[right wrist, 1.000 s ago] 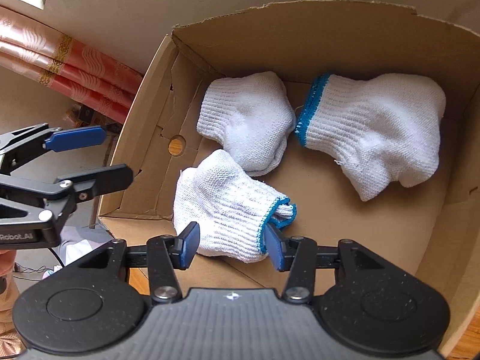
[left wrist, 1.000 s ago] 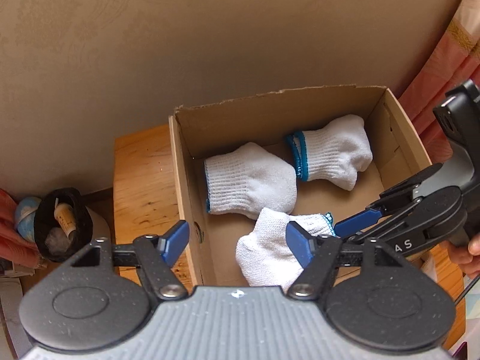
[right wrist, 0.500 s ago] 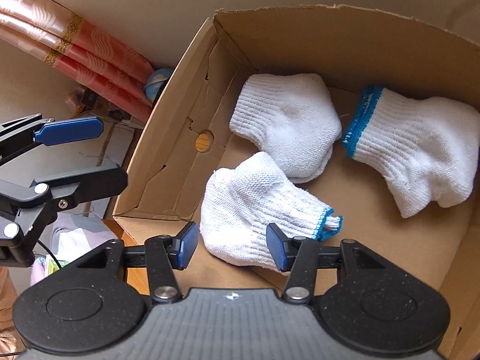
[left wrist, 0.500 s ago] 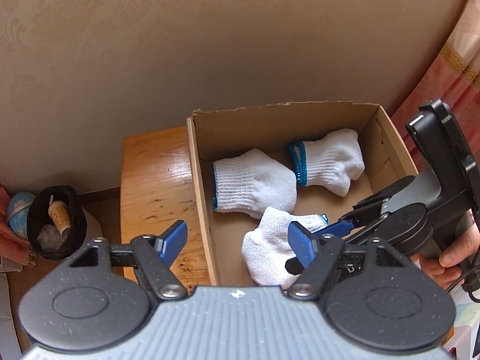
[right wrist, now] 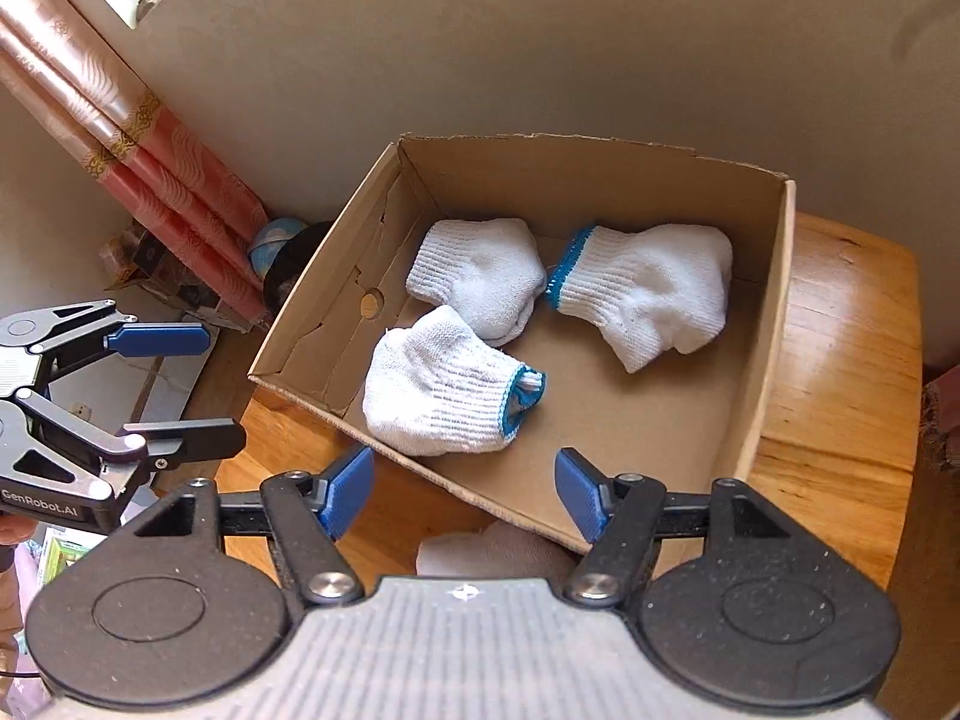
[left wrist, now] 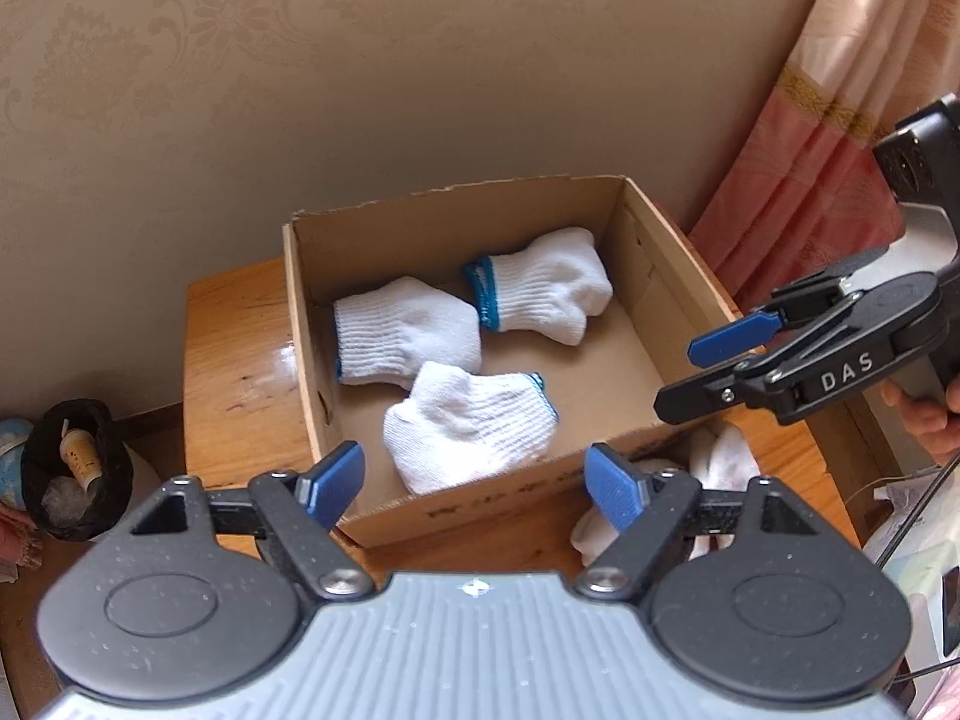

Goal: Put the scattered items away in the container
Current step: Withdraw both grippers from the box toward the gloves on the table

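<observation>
An open cardboard box (left wrist: 672,276) (right wrist: 768,324) stands on a wooden table (left wrist: 240,360) (right wrist: 840,360). Three rolled white gloves with blue cuffs lie in it: one at the near side (left wrist: 474,420) (right wrist: 444,390), one at the middle (left wrist: 408,330) (right wrist: 480,270), one at the far side (left wrist: 540,294) (right wrist: 648,294). More white glove fabric (left wrist: 720,456) (right wrist: 492,552) lies on the table outside the box's near wall. My left gripper (left wrist: 477,483) is open and empty above the box's near edge. My right gripper (right wrist: 465,489) is open and empty; it also shows in the left wrist view (left wrist: 702,372).
A black-lined bin (left wrist: 72,468) with rubbish stands on the floor left of the table. Pink curtains (left wrist: 810,192) (right wrist: 132,168) hang beside the box. A patterned wall is behind the box. The left gripper shows in the right wrist view (right wrist: 174,390).
Both grippers have pulled back and up from the box. The right gripper has let go of the near glove, opened wider, and the glove now lies in the box.
</observation>
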Available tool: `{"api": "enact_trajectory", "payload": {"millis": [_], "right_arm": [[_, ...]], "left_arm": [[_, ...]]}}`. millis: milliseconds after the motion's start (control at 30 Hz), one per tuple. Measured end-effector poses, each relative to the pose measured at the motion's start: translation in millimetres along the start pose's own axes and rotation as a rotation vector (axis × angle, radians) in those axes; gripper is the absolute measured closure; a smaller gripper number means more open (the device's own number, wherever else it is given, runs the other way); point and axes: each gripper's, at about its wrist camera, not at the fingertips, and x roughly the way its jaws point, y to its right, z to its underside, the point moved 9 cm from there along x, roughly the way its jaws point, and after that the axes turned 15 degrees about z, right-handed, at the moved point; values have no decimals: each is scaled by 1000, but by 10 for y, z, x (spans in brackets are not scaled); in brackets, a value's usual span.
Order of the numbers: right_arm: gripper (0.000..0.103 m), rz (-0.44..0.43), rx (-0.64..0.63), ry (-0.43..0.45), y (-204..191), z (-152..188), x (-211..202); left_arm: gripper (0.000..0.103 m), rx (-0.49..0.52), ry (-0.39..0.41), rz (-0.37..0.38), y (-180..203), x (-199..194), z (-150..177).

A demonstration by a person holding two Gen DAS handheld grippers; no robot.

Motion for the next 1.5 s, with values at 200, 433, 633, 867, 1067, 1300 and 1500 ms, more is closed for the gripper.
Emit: {"api": "enact_trajectory", "payload": {"millis": [200, 433, 633, 867, 1067, 1300, 1500], "right_arm": [[26, -17, 40, 25, 20, 393, -232], [26, -49, 101, 2, 30, 778, -181], [25, -2, 170, 6, 183, 1012, -90], [14, 115, 132, 73, 381, 1163, 57], [14, 72, 170, 119, 525, 1059, 185], [11, 9, 199, 110, 548, 982, 379], [9, -50, 180, 98, 456, 992, 479]], "left_arm": [[18, 50, -12, 27, 326, 69, 422], [18, 135, -39, -40, 581, 251, 817], [18, 169, -43, -38, 757, 479, 932], [18, 105, -73, -3, 788, 708, 1039], [18, 76, -99, -17, 748, 808, 1094], [18, 75, -117, -24, 733, 857, 1085], [18, 57, -130, -32, 674, 842, 1147]]}}
